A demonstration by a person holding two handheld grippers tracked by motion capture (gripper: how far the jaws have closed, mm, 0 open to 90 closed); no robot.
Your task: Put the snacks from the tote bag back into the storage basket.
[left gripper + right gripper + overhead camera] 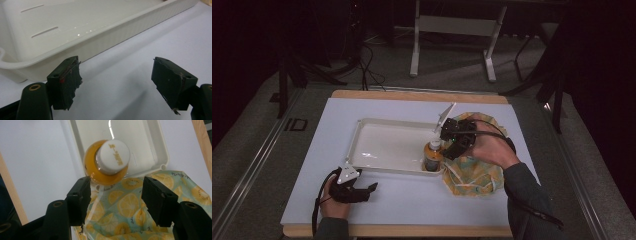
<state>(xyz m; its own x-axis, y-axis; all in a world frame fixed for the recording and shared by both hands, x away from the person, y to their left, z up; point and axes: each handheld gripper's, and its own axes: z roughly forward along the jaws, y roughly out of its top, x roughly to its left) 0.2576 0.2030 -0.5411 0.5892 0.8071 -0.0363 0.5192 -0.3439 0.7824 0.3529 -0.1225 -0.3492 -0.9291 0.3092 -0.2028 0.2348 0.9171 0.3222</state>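
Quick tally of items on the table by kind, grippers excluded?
White tray: 1
Orange juice bottle with white cap: 1
Lemon-print cloth bag: 1
Total: 3

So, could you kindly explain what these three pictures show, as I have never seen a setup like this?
A person holds one hand-held gripper in each hand; no robot is involved. The high view looks down on a white table. The other two pictures come from cameras riding on each gripper, looking along its black jaws.

On the table sits a white tray, with a small bottle of orange liquid standing in its corner, beside a lemon-print cloth bag.

The left hand-held gripper rests open near the tray, holding nothing. The right hand-held gripper is open just above the bottle, not gripping it.
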